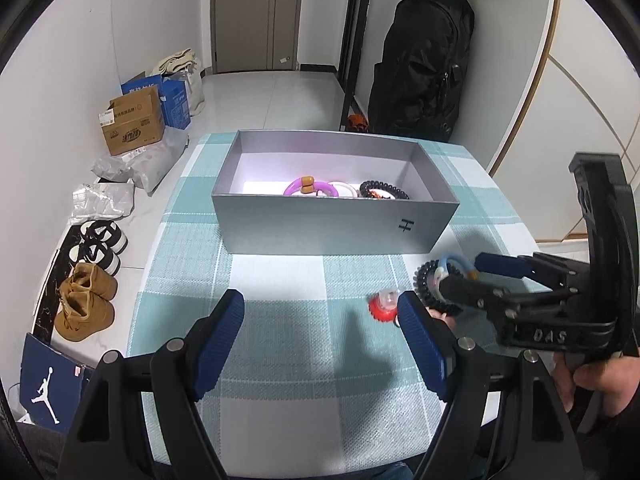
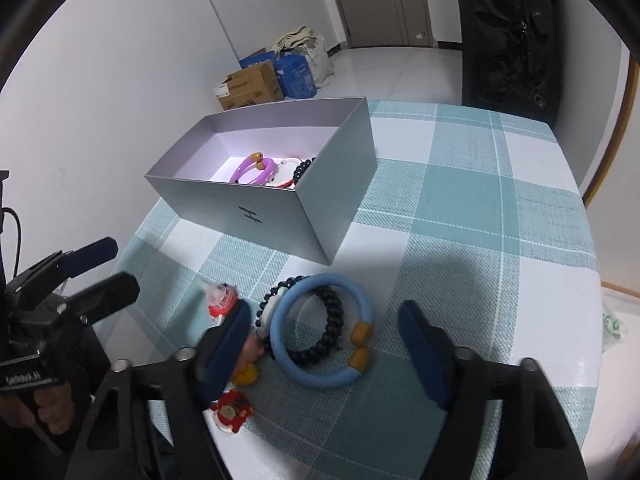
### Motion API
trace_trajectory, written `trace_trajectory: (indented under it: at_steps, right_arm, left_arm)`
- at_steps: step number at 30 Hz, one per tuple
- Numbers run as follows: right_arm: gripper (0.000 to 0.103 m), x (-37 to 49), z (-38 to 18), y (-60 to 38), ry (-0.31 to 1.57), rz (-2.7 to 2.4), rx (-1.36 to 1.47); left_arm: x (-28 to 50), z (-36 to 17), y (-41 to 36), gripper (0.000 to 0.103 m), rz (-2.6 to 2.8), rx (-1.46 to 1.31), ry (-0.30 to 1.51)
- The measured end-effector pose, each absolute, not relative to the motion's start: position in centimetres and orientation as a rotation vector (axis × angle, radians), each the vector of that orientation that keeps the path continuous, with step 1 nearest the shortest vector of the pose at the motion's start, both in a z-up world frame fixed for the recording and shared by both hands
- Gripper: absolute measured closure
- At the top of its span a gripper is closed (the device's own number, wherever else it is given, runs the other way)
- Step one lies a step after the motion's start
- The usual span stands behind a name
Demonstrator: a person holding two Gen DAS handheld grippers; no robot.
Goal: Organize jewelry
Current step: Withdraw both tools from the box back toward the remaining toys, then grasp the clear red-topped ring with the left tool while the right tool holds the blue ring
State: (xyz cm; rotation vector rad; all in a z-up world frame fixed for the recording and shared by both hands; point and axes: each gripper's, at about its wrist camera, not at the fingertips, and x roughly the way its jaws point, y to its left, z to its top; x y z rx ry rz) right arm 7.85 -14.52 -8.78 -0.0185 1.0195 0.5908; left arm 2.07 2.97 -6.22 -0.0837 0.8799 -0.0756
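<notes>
The open grey cardboard box (image 2: 256,196) sits on the teal-and-white checked tablecloth (image 2: 480,200), a purple bangle (image 2: 256,170) and a black beaded bracelet (image 2: 302,169) inside. Just in front of the box lie a light-blue bangle (image 2: 320,330) and a black bead bracelet (image 2: 334,320). The right gripper (image 2: 324,344) gapes wide around them, holding nothing. The left gripper (image 1: 322,316) hovers wide open, empty.

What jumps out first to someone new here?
The grey box at the far side of the checked tablecloth, already holding a purple bangle. Nearer, the open right gripper brackets a blue bangle lying over a black bead bracelet.
</notes>
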Motion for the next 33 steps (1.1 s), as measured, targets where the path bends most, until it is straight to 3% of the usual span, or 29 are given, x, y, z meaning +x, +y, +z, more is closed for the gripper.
trace_trajectory:
  at_steps: [2,33]
  right_arm:
    - [0.045,7.8,-8.8,-14.3,1.017,0.585,-0.028]
    - [0.046,6.9,-5.2,-20.3,0.936,0.544,0.203]
  left_arm:
    - [2.0,-6.2,3.0,0.028,-0.077,-0.082,0.882]
    - [-0.3,-7.6,-4.0,0.03,-0.355,0.018,0.965]
